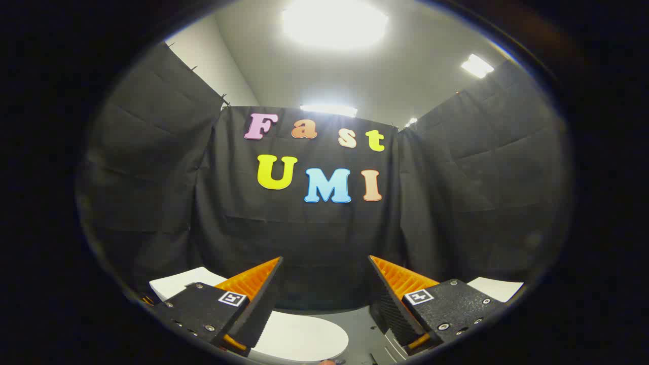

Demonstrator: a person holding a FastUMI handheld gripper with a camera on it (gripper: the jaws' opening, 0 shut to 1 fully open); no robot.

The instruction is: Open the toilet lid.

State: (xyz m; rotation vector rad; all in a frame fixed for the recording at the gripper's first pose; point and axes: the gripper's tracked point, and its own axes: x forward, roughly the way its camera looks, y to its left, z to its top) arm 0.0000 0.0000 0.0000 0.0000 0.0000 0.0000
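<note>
The gripper (324,263) has its fingers wide apart, holding nothing, above the closed white toilet lid (301,337).

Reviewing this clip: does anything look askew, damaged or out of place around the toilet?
Nothing stands out. The white toilet lid lies flat and closed below the open gripper, whose fingers hold nothing. No spill or damage shows.

toilet lid (304,337) partly behind fingers (253,299)

The white toilet lid (299,337) is lying low between the spread fingers of the tongs (324,263), its smooth rounded surface facing up. It is looking closed and flat.
</note>
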